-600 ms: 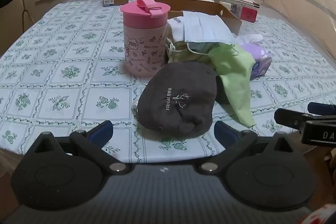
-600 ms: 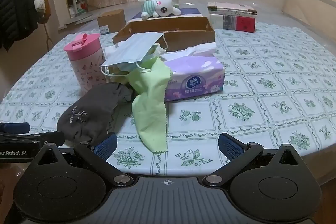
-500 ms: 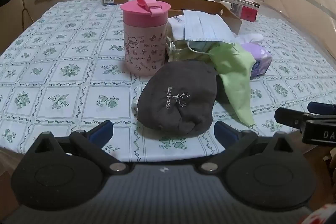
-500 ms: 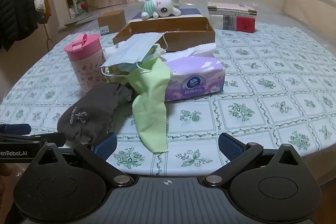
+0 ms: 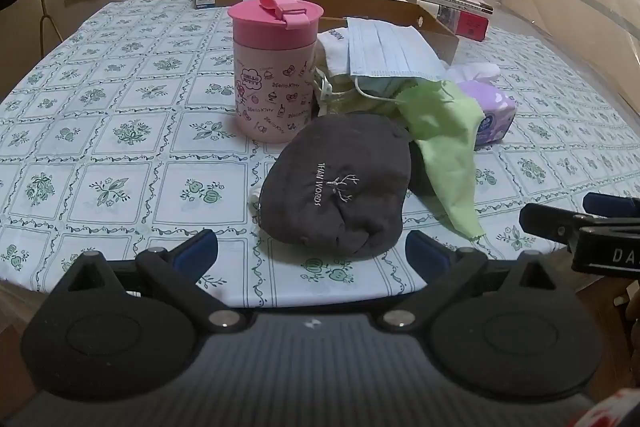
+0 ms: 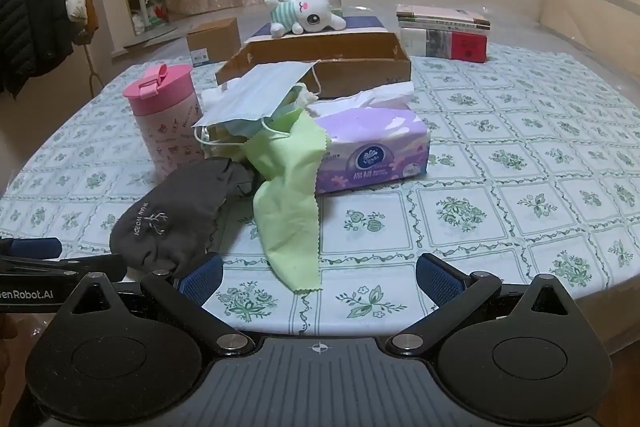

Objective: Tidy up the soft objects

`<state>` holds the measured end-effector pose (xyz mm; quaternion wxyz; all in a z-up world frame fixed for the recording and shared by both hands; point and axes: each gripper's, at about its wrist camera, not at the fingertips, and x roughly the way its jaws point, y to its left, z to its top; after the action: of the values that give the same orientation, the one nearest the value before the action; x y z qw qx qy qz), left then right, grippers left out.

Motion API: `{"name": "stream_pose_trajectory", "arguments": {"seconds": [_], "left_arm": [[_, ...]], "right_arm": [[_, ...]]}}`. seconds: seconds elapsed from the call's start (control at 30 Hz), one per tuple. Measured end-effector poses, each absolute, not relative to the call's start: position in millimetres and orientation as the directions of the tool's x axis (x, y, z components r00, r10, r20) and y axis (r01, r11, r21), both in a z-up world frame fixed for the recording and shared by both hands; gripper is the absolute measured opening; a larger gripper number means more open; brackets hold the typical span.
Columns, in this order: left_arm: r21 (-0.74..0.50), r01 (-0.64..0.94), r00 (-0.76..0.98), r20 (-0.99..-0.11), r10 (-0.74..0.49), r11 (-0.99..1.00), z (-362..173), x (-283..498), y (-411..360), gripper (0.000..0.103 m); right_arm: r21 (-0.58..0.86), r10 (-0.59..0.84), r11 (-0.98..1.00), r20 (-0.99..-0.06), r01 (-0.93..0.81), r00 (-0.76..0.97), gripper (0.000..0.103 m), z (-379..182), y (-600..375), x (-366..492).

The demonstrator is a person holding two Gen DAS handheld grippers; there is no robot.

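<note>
1. Little has moved since the earlier frames: the left view has crept very slightly nearer the dark grey pouch (image 5: 336,183), and the right view matches
2. Left gripper (image 5: 312,247) stands wide apart and empty at the near table edge, the pouch just beyond its fingers
3. Right gripper (image 6: 318,273) is likewise spread wide with nothing between its fingers, the tip of the green cloth (image 6: 290,195) just ahead
4. Soft things lie heaped mid-table: blue face mask (image 6: 256,93) on top, green cloth draped down beside the purple tissue pack (image 6: 372,151)
5. Pink cup (image 5: 274,67) stands upright behind the pouch
6. Plush bunny (image 6: 306,13) lies beyond the cardboard tray (image 6: 324,61)
</note>
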<state>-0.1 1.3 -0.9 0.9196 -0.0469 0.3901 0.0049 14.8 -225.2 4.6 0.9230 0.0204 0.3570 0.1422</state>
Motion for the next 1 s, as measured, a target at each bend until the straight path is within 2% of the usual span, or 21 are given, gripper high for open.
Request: {"name": "stream_pose_trajectory", "arguments": {"seconds": [1.0], "left_arm": [[-0.088, -0.039, 0.696, -0.717, -0.036, 0.995, 0.2, -0.7, -1.8, 0.099]], "right_arm": [[0.136, 0.272, 0.960, -0.657, -0.245, 0.703, 0.102, 3.5, -226.5, 14.3]]}}
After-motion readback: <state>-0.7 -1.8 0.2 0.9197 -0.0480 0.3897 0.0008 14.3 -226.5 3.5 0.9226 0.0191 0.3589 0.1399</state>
